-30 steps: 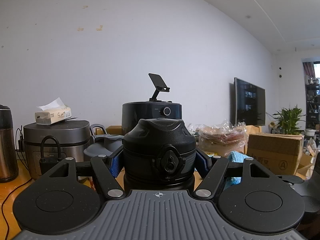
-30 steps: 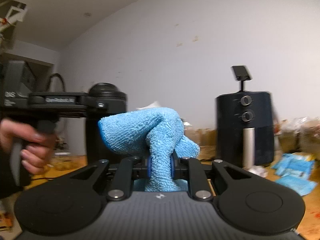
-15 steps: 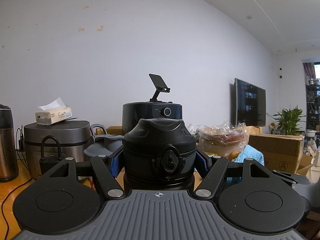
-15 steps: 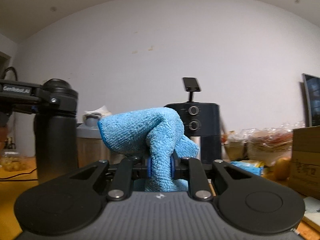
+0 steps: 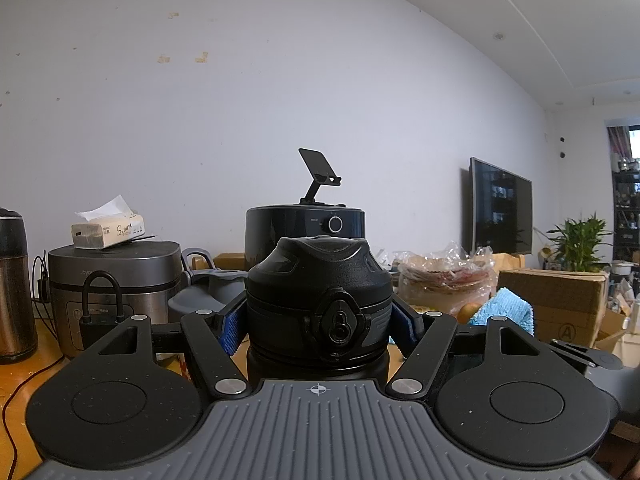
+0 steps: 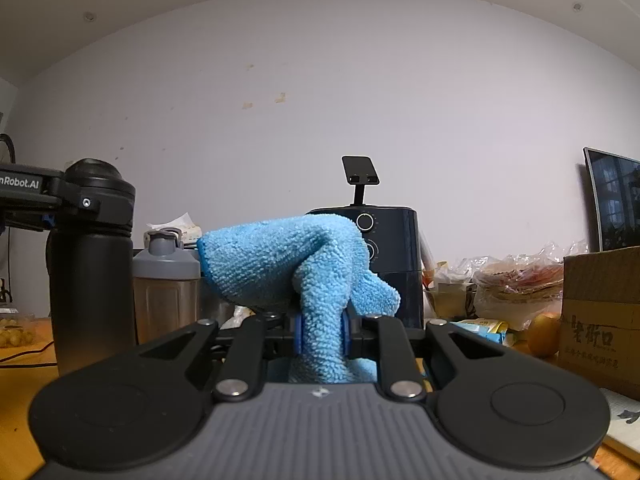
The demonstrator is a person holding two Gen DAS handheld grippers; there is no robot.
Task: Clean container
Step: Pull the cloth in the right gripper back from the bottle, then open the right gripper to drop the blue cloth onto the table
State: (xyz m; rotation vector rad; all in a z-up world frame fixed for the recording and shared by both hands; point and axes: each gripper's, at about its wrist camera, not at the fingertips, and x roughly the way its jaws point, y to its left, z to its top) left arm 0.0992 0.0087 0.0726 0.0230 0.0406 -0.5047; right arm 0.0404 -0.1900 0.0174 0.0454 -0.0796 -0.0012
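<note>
My left gripper [image 5: 319,320] is shut on a black bottle [image 5: 319,300], gripping it just under its lid and holding it upright. The same bottle [image 6: 94,272] stands at the left of the right wrist view with the left gripper's fingers [image 6: 72,202] around its neck. My right gripper [image 6: 322,334] is shut on a bunched light blue cloth [image 6: 296,264] to the right of the bottle and apart from it. The cloth [image 5: 504,310] also shows at the right of the left wrist view.
On the wooden table [image 6: 24,364] behind stand a grey shaker bottle [image 6: 166,280], a black air fryer [image 6: 390,256] with a phone stand on top, a rice cooker [image 5: 116,276] with a tissue pack, plastic food bags [image 6: 516,280] and a cardboard box [image 6: 600,320].
My right gripper with the cloth has swung to the right, so the bottle sits further left in its view. The cloth has risen into the left wrist view. The left gripper and bottle have stayed still.
</note>
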